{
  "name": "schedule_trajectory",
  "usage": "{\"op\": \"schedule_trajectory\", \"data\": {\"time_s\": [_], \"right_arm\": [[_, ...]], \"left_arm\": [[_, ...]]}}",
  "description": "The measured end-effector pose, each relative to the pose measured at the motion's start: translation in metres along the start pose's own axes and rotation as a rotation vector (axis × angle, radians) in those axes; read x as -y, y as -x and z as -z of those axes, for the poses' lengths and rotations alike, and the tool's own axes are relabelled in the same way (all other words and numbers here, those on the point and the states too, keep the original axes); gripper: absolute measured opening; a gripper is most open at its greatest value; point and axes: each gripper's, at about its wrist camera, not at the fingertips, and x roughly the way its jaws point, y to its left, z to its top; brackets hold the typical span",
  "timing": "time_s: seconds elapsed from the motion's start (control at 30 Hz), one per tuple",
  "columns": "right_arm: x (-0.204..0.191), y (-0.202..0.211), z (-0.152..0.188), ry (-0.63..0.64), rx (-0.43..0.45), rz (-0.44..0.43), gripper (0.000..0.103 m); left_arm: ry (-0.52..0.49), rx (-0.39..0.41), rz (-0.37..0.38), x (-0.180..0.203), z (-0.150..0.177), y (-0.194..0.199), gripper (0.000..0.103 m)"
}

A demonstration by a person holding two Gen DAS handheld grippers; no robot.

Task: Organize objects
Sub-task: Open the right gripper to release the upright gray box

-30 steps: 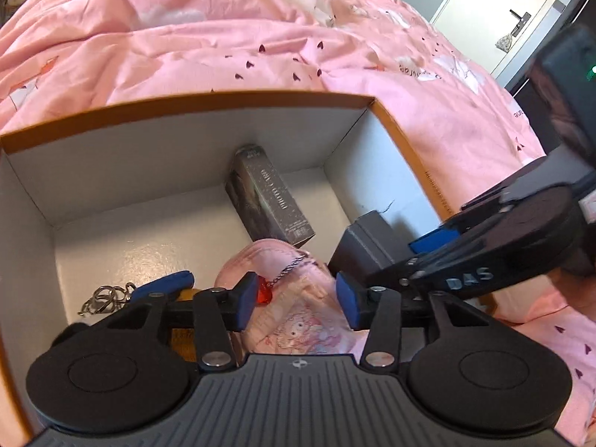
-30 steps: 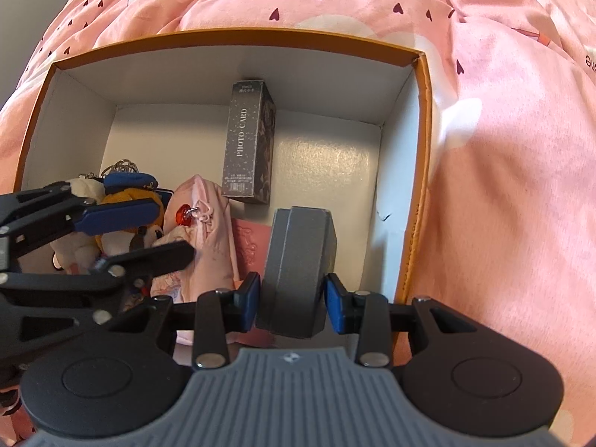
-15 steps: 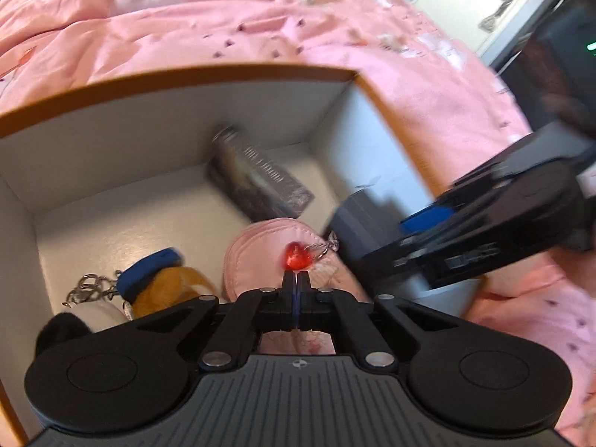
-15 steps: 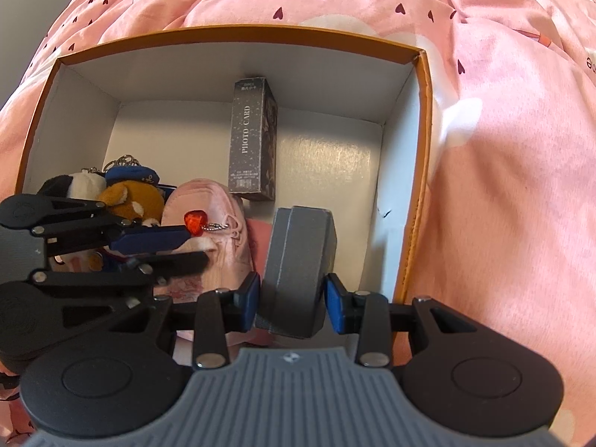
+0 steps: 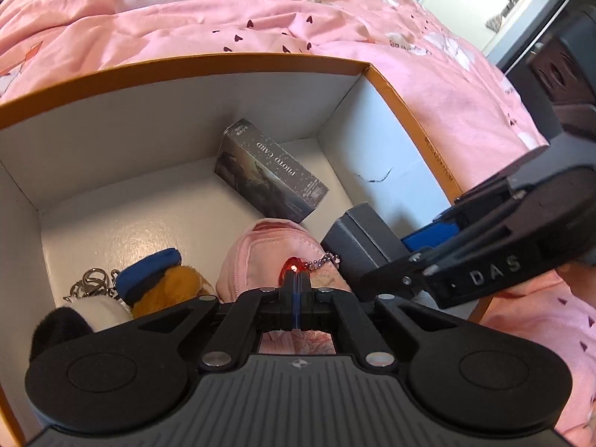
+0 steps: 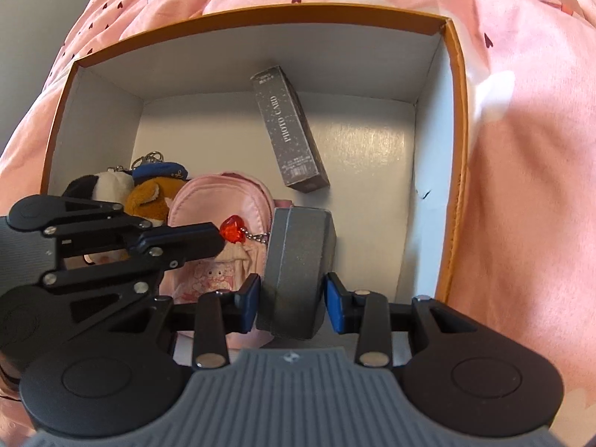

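An orange box (image 5: 223, 61) with a white inside (image 6: 260, 11) lies on a pink bed. In it are a dark "PHOTO CARD" carton (image 5: 272, 171) (image 6: 288, 130), a pink pouch (image 5: 260, 253) (image 6: 219, 201) and plush keychains (image 5: 167, 283) (image 6: 149, 193). My left gripper (image 5: 297, 287) (image 6: 218, 238) is shut at the pouch's red heart charm (image 5: 294, 264) (image 6: 232, 228), pinching its near edge. My right gripper (image 6: 292, 305) is shut on a grey box (image 6: 298, 257) (image 5: 357, 234), held upright over the orange box's near right part.
Pink heart-print bedding (image 5: 186, 11) (image 6: 521, 149) surrounds the orange box on all sides. A white door (image 5: 476, 0) stands beyond the bed at the far right. The box floor shows bare white between the carton and the right wall (image 6: 372, 149).
My left gripper went from open around the heart charm to shut on it. The right gripper has kept still with the grey box between its pads.
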Motion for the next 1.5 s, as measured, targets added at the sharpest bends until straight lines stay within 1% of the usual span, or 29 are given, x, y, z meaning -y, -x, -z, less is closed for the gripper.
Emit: {"op": "schedule_trajectory", "data": {"time_s": [0.03,0.07,0.13,0.2,0.3,0.37,0.47,0.57,0.73,0.87,0.97,1.0,1.03,1.07,1.13,1.23,1.3,1.4,1.43,1.5], "right_arm": [[-0.002,0.002,0.001,0.007,0.008,0.009,0.039],[-0.003,0.006,0.002,0.014,0.021,0.016,0.039],[-0.005,0.015,0.005,0.028,0.053,0.031,0.039],[-0.004,0.026,0.006,0.030,0.079,0.036,0.039],[0.000,0.041,0.008,0.017,0.105,0.014,0.039],[0.001,0.049,0.011,0.016,0.128,0.013,0.039],[-0.001,0.052,0.012,0.033,0.150,0.048,0.039],[-0.003,0.044,0.013,0.049,0.134,0.062,0.039],[-0.010,0.022,0.018,0.091,0.124,0.137,0.039],[-0.005,0.010,0.017,0.043,0.101,0.117,0.039],[-0.006,0.007,0.019,0.023,0.102,0.126,0.039],[-0.005,0.006,0.018,0.001,0.093,0.102,0.039],[-0.001,0.005,0.017,-0.042,0.063,0.064,0.039],[0.002,0.002,0.017,-0.076,0.037,0.048,0.039],[0.000,0.001,0.017,-0.063,0.038,0.054,0.039],[-0.006,-0.004,0.018,-0.027,0.012,0.084,0.039],[-0.011,-0.006,0.019,0.002,0.003,0.100,0.039],[-0.018,0.000,0.020,0.050,0.023,0.118,0.046],[-0.021,0.003,0.019,0.068,0.038,0.140,0.053],[-0.026,0.010,0.018,0.112,0.072,0.178,0.055]], "left_arm": [[0.008,0.016,0.007,0.000,0.000,0.003,0.000],[0.010,0.035,0.016,0.000,0.000,0.008,0.001],[-0.002,0.066,0.007,0.002,0.001,0.019,0.008],[-0.028,0.082,-0.010,0.006,0.004,0.031,0.008],[-0.058,0.053,-0.046,0.010,0.009,0.040,0.008],[-0.065,0.022,-0.073,0.011,0.013,0.036,0.008],[-0.069,-0.029,-0.138,0.010,0.018,0.020,0.008],[-0.079,-0.031,-0.169,0.010,0.023,0.015,0.009],[-0.061,-0.007,-0.147,0.007,0.023,0.022,0.009],[-0.055,0.008,-0.134,0.008,0.022,0.027,0.009],[-0.046,0.016,-0.118,0.010,0.019,0.028,0.009],[-0.043,0.019,-0.115,0.010,0.019,0.028,0.009],[-0.042,0.023,-0.113,0.011,0.018,0.029,0.009],[-0.043,0.029,-0.110,0.011,0.017,0.031,0.009],[-0.043,0.035,-0.099,0.012,0.016,0.032,0.009],[-0.037,0.046,-0.100,0.011,0.014,0.032,0.010],[-0.033,0.052,-0.104,0.010,0.013,0.033,0.013],[-0.030,0.055,-0.108,0.009,0.010,0.034,0.014],[-0.029,0.055,-0.110,0.009,0.009,0.034,0.014],[-0.025,0.057,-0.113,0.008,0.005,0.035,0.014]]}}
